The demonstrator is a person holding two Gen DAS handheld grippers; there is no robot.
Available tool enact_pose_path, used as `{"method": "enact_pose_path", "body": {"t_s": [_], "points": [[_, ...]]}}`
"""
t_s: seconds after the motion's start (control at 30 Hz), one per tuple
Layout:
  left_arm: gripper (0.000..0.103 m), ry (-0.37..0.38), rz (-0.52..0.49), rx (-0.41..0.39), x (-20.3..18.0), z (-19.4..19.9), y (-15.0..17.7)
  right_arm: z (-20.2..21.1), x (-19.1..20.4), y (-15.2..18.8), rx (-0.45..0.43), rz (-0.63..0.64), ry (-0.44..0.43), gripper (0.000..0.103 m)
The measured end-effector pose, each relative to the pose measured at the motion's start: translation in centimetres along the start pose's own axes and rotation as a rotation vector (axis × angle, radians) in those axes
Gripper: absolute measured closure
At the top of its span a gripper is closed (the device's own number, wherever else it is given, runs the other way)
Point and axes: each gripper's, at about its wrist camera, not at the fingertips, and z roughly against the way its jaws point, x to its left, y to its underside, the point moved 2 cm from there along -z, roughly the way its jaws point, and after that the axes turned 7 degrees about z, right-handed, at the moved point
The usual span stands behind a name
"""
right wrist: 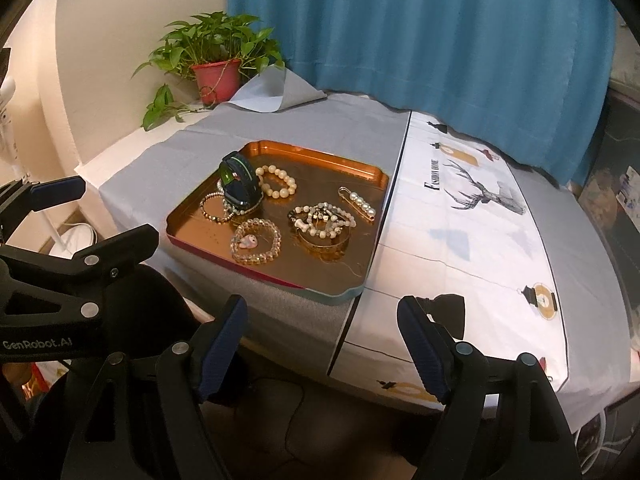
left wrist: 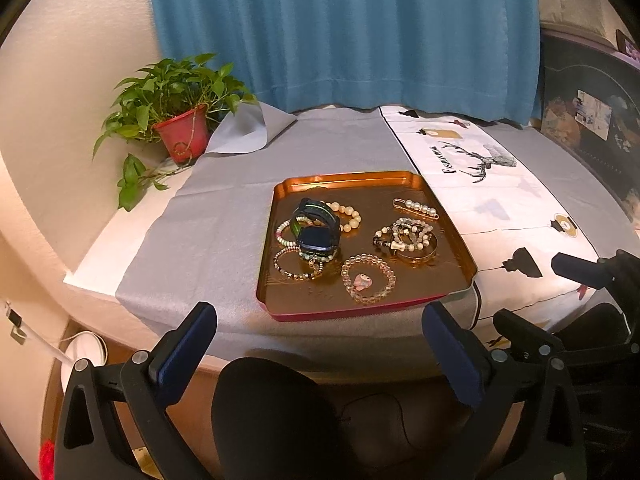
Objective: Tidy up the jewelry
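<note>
A copper tray [left wrist: 456,236] [right wrist: 188,216] sits on the grey cloth and holds the jewelry. A dark smartwatch [left wrist: 318,226] [right wrist: 236,180] lies over beaded bracelets at its left. A cream bead bracelet [left wrist: 348,214] [right wrist: 278,186], a clear bead bracelet with a pink charm [left wrist: 368,278] [right wrist: 254,242], a pile of bracelets and a gold bangle [left wrist: 408,238] [right wrist: 324,222] and a pearl hair clip [left wrist: 416,208] [right wrist: 358,202] lie apart. My left gripper [left wrist: 320,344] is open and empty before the tray's near edge. My right gripper [right wrist: 322,342] is open and empty at the table's front edge.
A potted plant in a red pot [left wrist: 184,132] [right wrist: 218,78] stands at the back left. A white runner with a deer print [left wrist: 492,200] [right wrist: 480,220] lies right of the tray. A blue curtain [left wrist: 344,32] hangs behind. A black chair back [left wrist: 272,420] is below the table edge.
</note>
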Motion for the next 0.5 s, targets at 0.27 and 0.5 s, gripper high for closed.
{"method": "enact_pose_path", "body": {"t_s": [0.27, 0.5], "points": [[0.000, -0.002, -0.001, -0.002, -0.01, -0.01, -0.01, 0.15, -0.01, 0.05, 0.000, 0.000, 0.001, 0.025], [0.000, 0.000, -0.001, -0.002, 0.03, 0.06, 0.00, 0.28, -0.08, 0.09, 0.000, 0.002, 0.000, 0.025]]}}
